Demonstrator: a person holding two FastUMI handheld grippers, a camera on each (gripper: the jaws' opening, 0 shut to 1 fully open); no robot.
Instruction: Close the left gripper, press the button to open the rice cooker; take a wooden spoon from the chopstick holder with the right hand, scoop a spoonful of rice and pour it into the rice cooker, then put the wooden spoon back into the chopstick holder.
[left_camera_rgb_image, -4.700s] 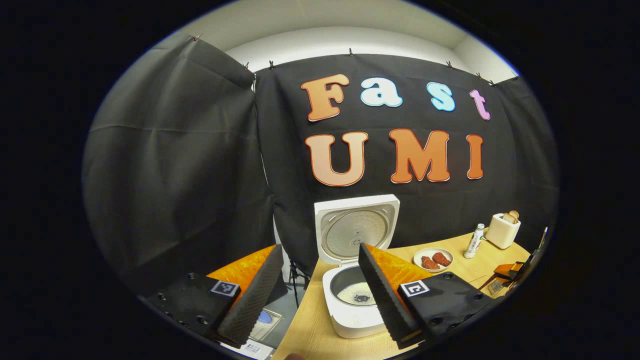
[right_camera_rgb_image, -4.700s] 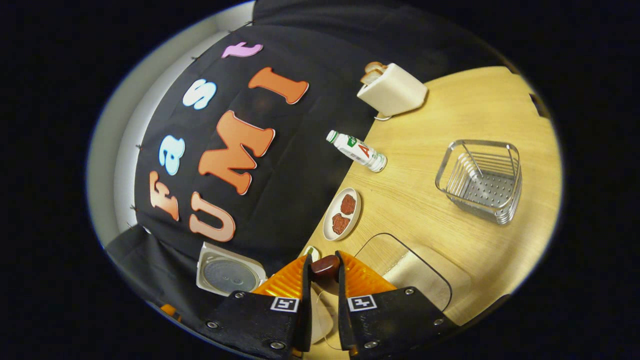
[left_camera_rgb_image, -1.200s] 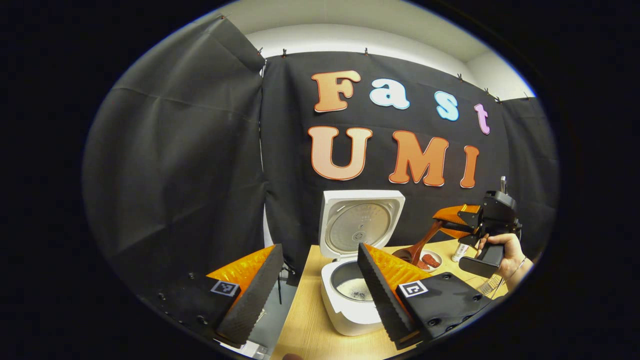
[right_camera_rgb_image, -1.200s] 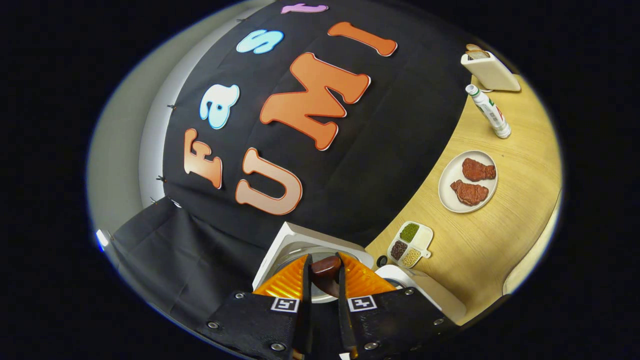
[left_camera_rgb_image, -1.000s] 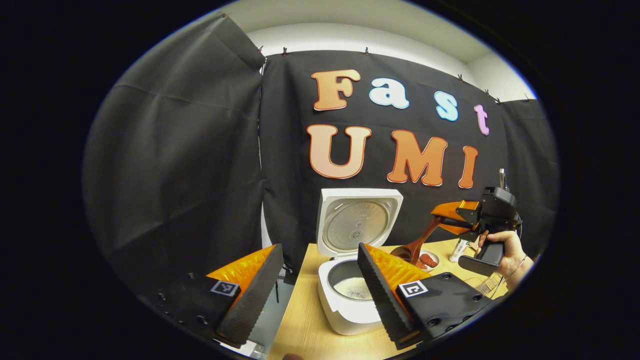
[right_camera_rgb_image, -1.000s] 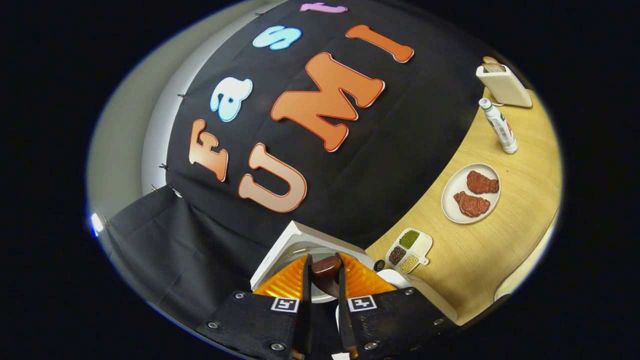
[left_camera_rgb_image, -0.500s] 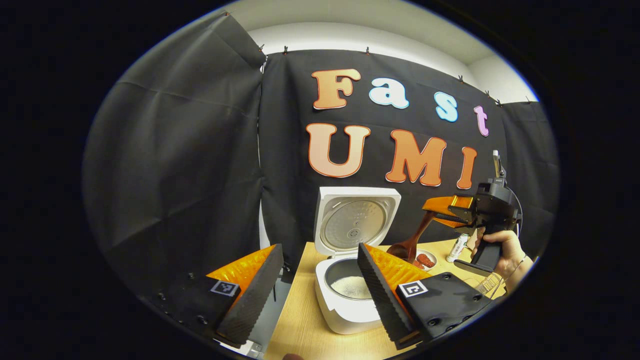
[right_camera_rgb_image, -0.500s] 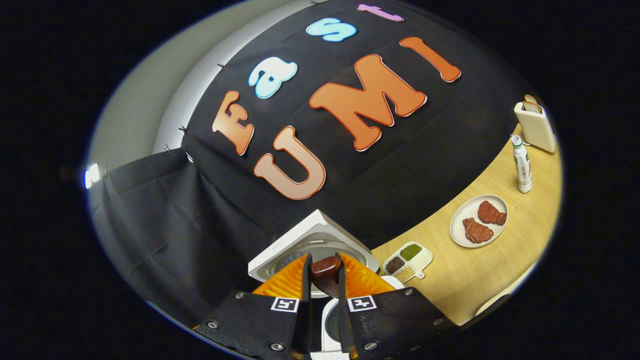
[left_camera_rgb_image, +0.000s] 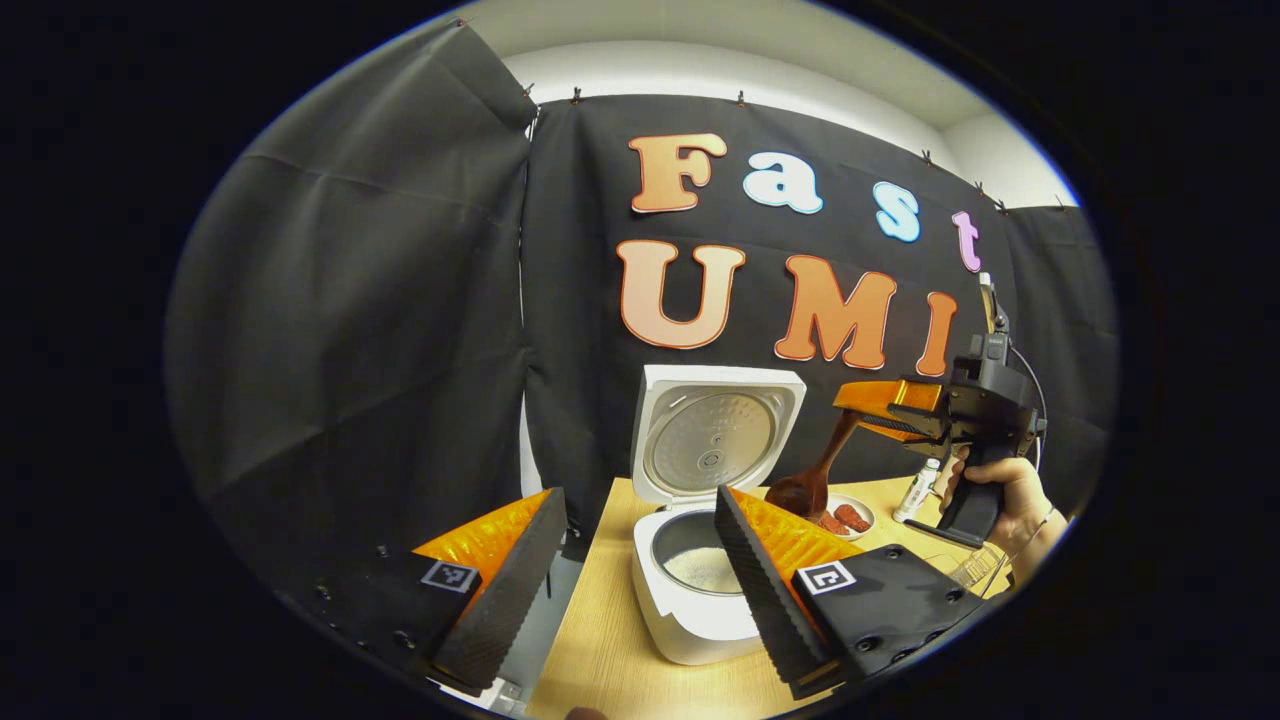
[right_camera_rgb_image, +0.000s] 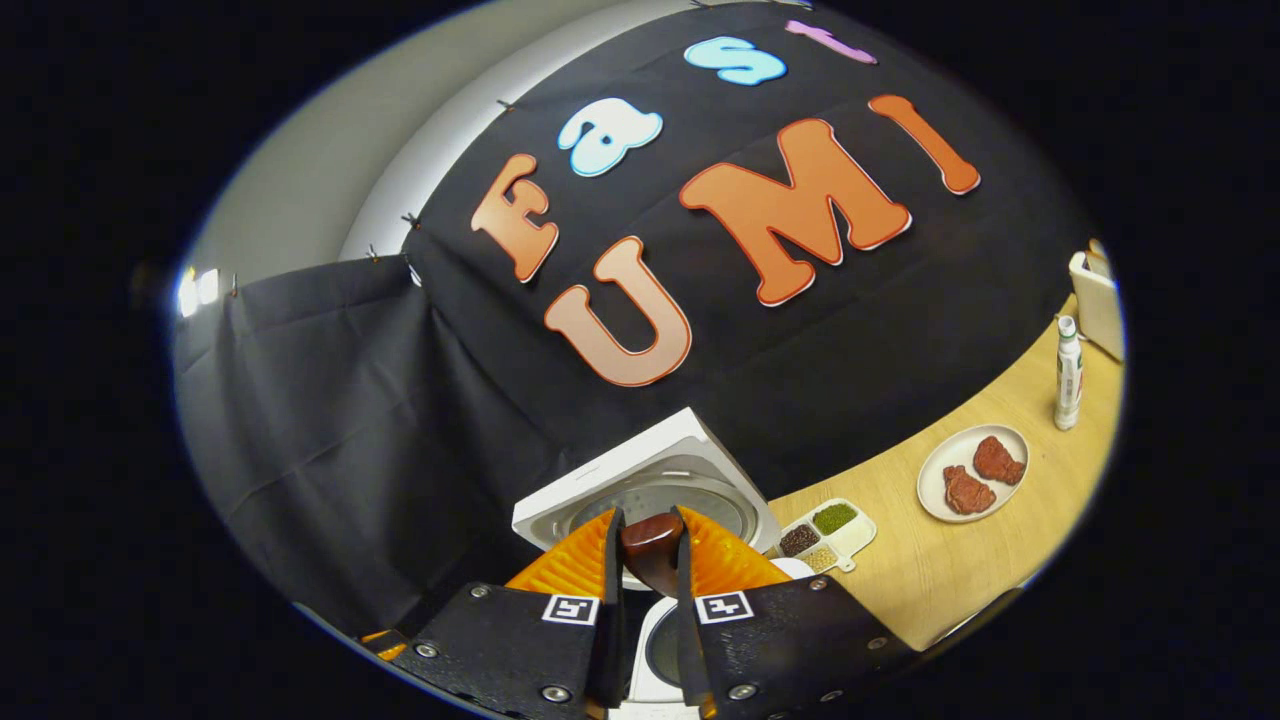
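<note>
The white rice cooker stands open on the wooden table, its lid upright and white rice in the pot. My left gripper is open in front of it, holding nothing. In the left gripper view my right gripper, held by a hand, hovers right of the cooker and above it, with the dark wooden spoon hanging bowl-down from it. In the right gripper view my right gripper is shut on the spoon's handle, above the cooker lid.
A plate with two red meat pieces, a small divided dish of beans, a white bottle and a toaster sit on the table to the cooker's right. The table's left edge drops off beside the cooker.
My right gripper has lifted the spoon higher and swung it over the cooker, tilting more level. The left gripper has stayed open and almost still.
</note>
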